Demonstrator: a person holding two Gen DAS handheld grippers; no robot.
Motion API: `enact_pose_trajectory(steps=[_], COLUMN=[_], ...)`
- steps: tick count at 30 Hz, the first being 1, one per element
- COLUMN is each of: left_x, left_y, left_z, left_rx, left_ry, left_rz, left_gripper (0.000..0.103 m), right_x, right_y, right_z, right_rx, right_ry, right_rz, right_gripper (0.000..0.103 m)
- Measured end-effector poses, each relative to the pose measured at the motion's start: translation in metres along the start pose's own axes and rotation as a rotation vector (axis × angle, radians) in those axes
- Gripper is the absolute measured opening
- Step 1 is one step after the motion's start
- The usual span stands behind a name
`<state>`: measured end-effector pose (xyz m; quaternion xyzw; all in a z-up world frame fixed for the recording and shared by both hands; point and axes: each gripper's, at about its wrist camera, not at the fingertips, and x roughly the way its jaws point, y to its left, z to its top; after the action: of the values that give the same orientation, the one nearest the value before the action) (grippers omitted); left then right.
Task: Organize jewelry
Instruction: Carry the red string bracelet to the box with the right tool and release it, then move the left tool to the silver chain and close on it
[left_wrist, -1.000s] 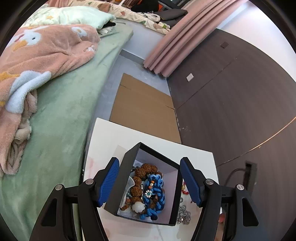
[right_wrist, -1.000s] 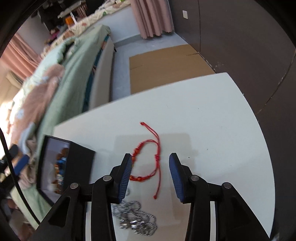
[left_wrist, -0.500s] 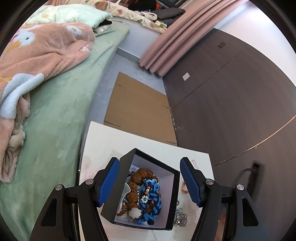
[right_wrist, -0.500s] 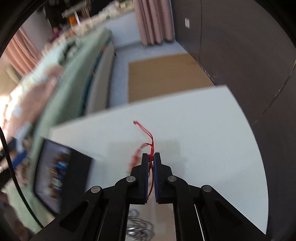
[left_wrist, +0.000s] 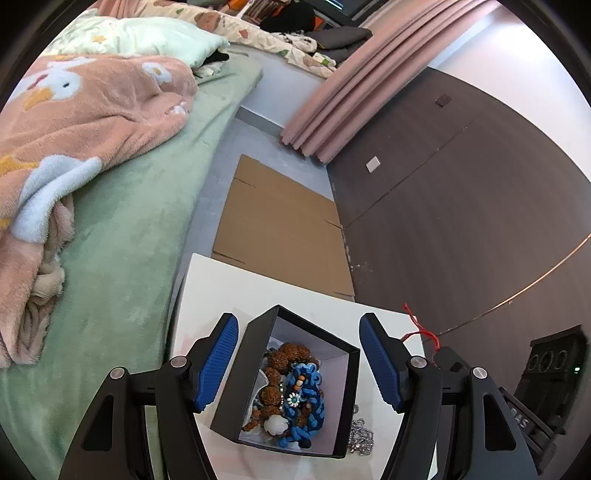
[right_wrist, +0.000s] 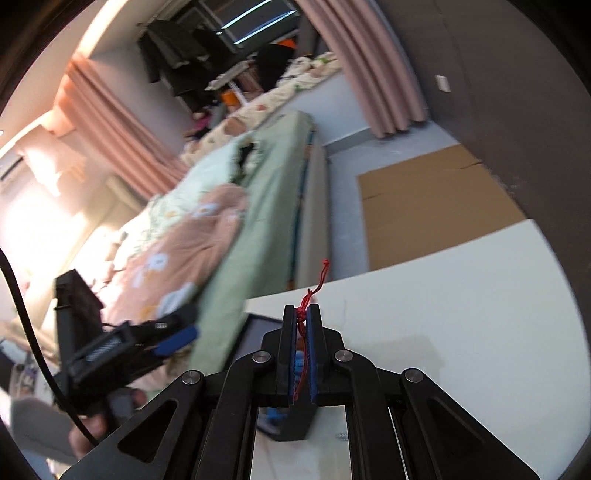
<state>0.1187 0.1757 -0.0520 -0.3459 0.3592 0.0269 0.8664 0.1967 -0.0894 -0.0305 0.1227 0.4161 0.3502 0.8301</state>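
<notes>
A black jewelry box (left_wrist: 236, 384) with a white lining stands on the white table (left_wrist: 236, 291). It holds a brown bead bracelet (left_wrist: 275, 373) and a blue woven bracelet (left_wrist: 308, 406). My left gripper (left_wrist: 299, 362) is open, its blue pads on either side of the box. My right gripper (right_wrist: 303, 314) is shut on a red cord bracelet (right_wrist: 317, 284) and holds it up above the table, over the box (right_wrist: 258, 328). The red cord also shows in the left wrist view (left_wrist: 421, 330). A silver chain (left_wrist: 360, 439) lies on the table right of the box.
A bed with a green cover (left_wrist: 122, 229) and a pink blanket (left_wrist: 74, 122) lies left of the table. Flat cardboard (left_wrist: 280, 229) lies on the floor beyond the table. A dark wall (left_wrist: 461, 206) stands to the right.
My right gripper closed on the red cord bracelet, lifted it off the table and swung left toward the box. My left gripper stayed open around the box.
</notes>
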Motion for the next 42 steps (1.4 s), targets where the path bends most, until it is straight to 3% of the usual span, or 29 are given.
enact_pose_trajectory(steps=[7, 8, 9, 11, 28, 32, 35, 42], left_x=[0.0, -0.001, -0.002, -0.003, -0.033, -0.039, -0.038, -0.012], left_y=[0.002, 0.003, 0.004, 0.004, -0.039, -0.057, -0.07, -0.095], left_z=[0.0, 0.0, 0.0, 0.0, -0.023, -0.037, -0.048, -0.074], left_rx=[-0.001, -0.005, -0.008, -0.008, 0.112, 0.178, 0.242, 0.332], left_ry=[-0.011, -0.013, -0.014, -0.011, -0.044, -0.056, -0.066, 0.018], left_rz=[0.02, 0.025, 0.027, 0.026, 0.052, 0.063, 0.091, 0.107], left_gripper=[0.069, 0.069, 0.069, 0.069, 0.069, 0.078, 0.078, 0.078], right_x=[0.027, 0.031, 0.035, 0.036, -0.03, -0.049, -0.062, -0.082], right_y=[0.024, 0.025, 0.026, 0.019, -0.021, -0.027, -0.035, -0.057], right_z=[-0.008, -0.008, -0.009, -0.011, -0.016, -0.018, -0.02, -0.023], right_rx=[0.037, 0.041, 0.041, 0.063, 0.05, 0.036, 0.034, 0.053], right_ry=[0.067, 0.079, 0.096, 0.091, 0.061, 0.05, 0.04, 0.034], right_rz=[0.143, 0.13, 0.109, 0.057, -0.094, -0.114, -0.128, -0.17], right_gripper=[0.007, 0.015, 0.041, 0.07, 0.077, 0.079, 0.08, 0.081])
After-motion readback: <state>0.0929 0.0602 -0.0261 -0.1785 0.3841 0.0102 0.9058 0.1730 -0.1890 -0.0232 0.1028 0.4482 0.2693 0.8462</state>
